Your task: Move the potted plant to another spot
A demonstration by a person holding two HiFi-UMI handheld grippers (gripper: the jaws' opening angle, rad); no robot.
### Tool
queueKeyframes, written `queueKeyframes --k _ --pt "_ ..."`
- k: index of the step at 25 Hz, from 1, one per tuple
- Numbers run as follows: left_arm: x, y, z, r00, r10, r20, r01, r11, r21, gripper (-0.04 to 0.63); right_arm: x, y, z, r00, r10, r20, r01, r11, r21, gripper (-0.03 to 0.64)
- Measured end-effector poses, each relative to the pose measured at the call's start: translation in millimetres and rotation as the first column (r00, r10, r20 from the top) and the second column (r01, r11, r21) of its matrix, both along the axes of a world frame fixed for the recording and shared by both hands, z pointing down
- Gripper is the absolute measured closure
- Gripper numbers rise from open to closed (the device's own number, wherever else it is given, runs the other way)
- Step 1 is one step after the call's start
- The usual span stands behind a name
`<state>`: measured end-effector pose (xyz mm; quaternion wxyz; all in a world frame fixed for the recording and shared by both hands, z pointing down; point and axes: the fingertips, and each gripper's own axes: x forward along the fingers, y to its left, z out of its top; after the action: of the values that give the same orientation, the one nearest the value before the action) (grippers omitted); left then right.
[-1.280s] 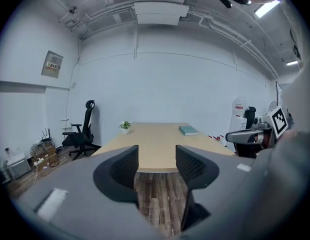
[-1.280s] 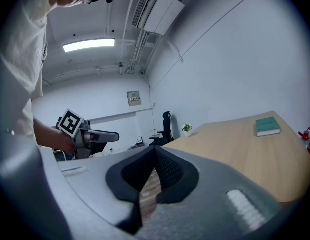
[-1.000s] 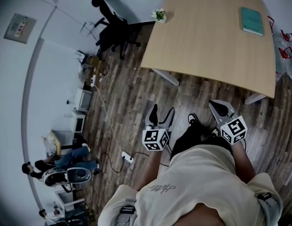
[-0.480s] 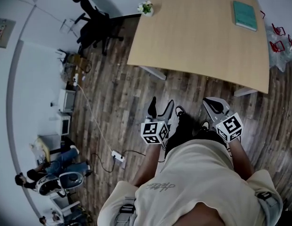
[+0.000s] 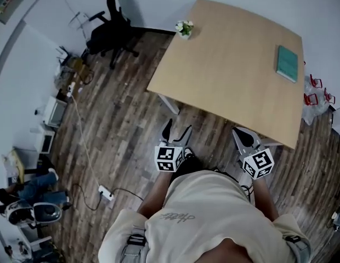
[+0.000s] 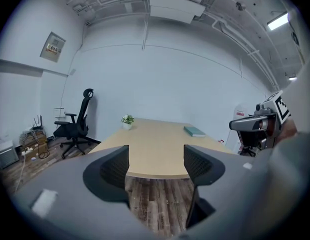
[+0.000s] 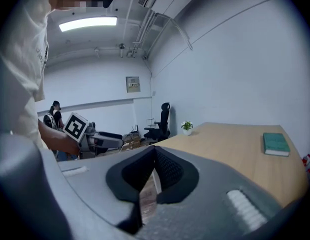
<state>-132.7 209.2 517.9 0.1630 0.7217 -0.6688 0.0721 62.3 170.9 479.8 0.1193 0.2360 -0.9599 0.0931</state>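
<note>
The small potted plant (image 5: 184, 28) with white flowers stands at the far left corner of the light wooden table (image 5: 230, 81); it also shows in the left gripper view (image 6: 127, 120) and the right gripper view (image 7: 187, 126). Both grippers hang low in front of the person's body, over the floor and short of the table's near edge, far from the plant. My left gripper (image 5: 175, 131) is open with nothing between its jaws (image 6: 155, 166). My right gripper (image 5: 241, 137) is shut and holds nothing (image 7: 155, 156).
A teal book (image 5: 287, 63) lies at the table's right side. A black office chair (image 5: 109, 34) stands left of the table by the wall. A power strip (image 5: 106, 192) and cable lie on the wooden floor. Seated people (image 5: 22, 190) and boxes are at the far left.
The head view has swung, so the table and plant now sit further right and lower in the picture. Both grippers stay low by the body; their jaws are unchanged.
</note>
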Motion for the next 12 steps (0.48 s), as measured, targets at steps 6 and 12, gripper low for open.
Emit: queueKeyframes --k 6,12 --pt "-49.4 -37.8 -0.4 0.999 0.034 -0.001 -0.034 0.999 0.007 0.239 -39.8 -35.4 -0.7 0.999 0.027 -0.035 -0.026 1.000 0.015 0.614" --pt "-72.2 -63.5 -9.5 0.985 0.135 0.111 -0.139 0.990 0.026 0.245 -83.8 -39.5 10.7 0.997 0.022 -0.069 -0.022 1.000 0.003 0.614"
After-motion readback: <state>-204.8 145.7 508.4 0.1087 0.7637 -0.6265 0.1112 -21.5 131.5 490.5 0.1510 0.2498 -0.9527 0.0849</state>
